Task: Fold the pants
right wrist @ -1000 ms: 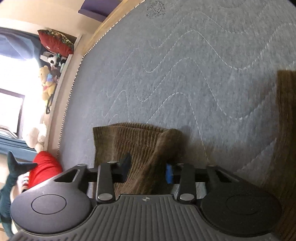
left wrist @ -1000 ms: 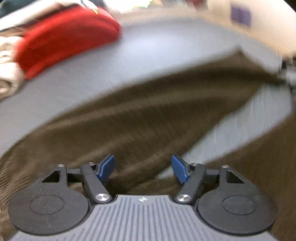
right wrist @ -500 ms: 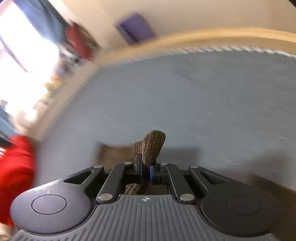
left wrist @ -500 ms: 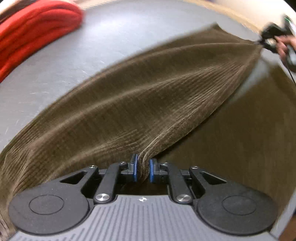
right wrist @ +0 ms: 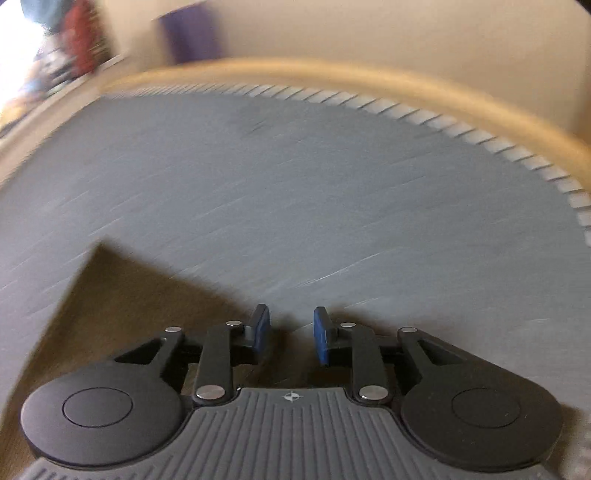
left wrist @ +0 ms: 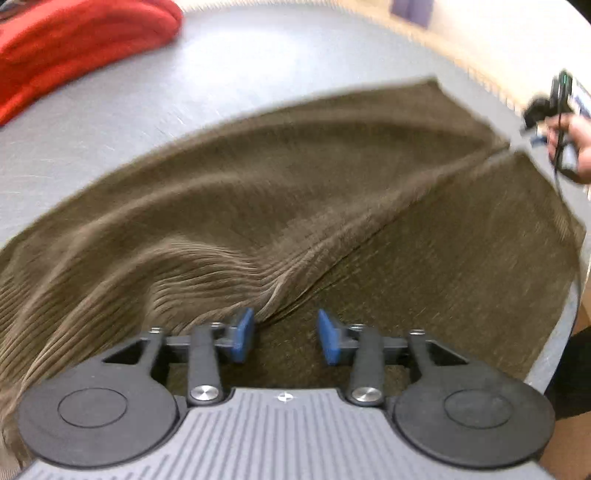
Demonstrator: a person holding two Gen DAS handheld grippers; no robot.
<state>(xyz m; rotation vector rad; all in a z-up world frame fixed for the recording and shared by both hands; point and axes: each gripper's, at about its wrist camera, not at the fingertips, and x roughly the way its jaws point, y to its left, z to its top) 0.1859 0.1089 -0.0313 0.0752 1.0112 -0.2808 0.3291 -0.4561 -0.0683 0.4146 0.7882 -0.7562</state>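
Brown corduroy pants (left wrist: 295,192) lie on the grey mattress, one leg folded over the other, with a diagonal fold edge running from my left gripper to the far right. My left gripper (left wrist: 286,335) is open just above the fabric at the near end of that fold. My right gripper (right wrist: 291,334) is open and empty over the mattress, with a corner of the pants (right wrist: 122,306) at its left. The right gripper and hand also show in the left wrist view (left wrist: 554,118), beside the far end of the pants.
A red folded garment (left wrist: 74,48) lies at the far left of the grey quilted mattress (right wrist: 314,192). A wooden bed frame (right wrist: 332,74) borders the mattress. A purple object (right wrist: 192,33) stands by the wall.
Both grippers were shut on the pants half a second ago and have opened. The lifted leg now lies folded over the other leg. The right gripper has drawn back from the fabric.
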